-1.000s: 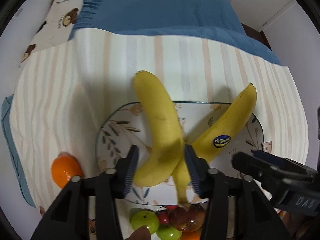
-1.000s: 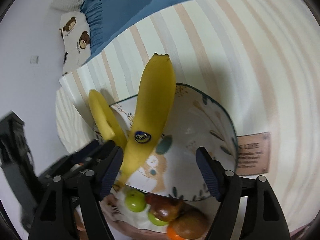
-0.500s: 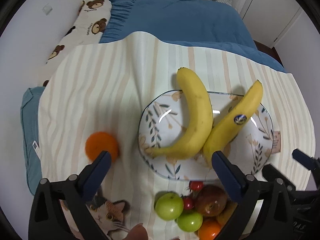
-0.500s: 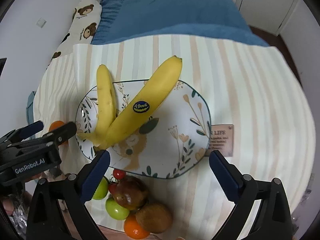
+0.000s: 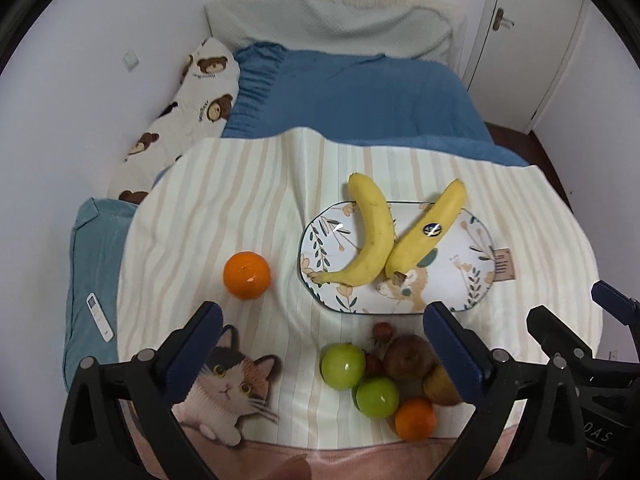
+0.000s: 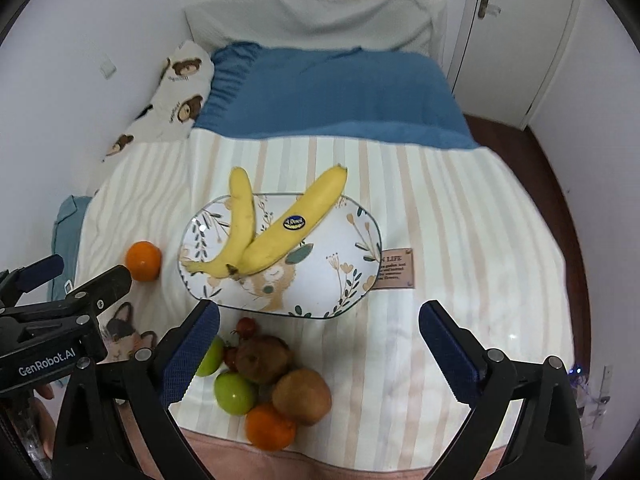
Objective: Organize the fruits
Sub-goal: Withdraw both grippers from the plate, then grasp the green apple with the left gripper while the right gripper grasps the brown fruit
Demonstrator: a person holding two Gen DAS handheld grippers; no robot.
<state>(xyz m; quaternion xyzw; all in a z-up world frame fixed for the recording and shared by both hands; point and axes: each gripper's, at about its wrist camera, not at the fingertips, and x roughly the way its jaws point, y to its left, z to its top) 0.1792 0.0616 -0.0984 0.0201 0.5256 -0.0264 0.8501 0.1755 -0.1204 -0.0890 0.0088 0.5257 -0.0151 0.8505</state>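
one remote (image 5: 99, 317), left view only

Glossy plate (image 5: 478, 236), matt cloth (image 5: 248, 184)

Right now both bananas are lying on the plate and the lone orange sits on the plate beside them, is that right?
Not quite. Both bananas lie on the plate, but the lone orange sits off it, on the striped cloth beside it. The left wrist view shows this.

Partly hiding behind right finger (image 5: 452, 344): brown fruit (image 5: 440, 388). Hiding behind left finger (image 6: 192, 348): half a green apple (image 6: 210, 356). Blurring: label (image 6: 396, 268) text.
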